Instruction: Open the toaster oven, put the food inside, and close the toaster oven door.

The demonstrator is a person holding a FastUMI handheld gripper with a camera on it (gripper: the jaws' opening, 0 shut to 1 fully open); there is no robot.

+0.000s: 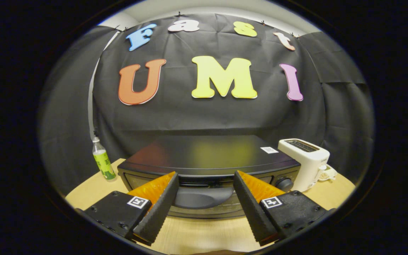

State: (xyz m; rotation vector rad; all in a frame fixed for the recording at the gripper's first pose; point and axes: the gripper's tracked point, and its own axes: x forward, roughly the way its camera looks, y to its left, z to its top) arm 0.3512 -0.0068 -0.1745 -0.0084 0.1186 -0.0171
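Observation:
A black toaster oven [207,156] stands on the wooden table [204,233], its door shut. The door's dark handle [204,196] lies just ahead of my fingers, in line with the gap between them. My gripper [205,177] is open, its fingers spread wide on either side of the handle and touching nothing. A round knob [284,183] sits at the right of the oven's front.
A white pop-up toaster [305,161] stands right of the oven, with a small white cup [326,173] beside it. A plastic bottle with a green label [102,161] stands left of the oven. The black cloth wall hangs close behind.

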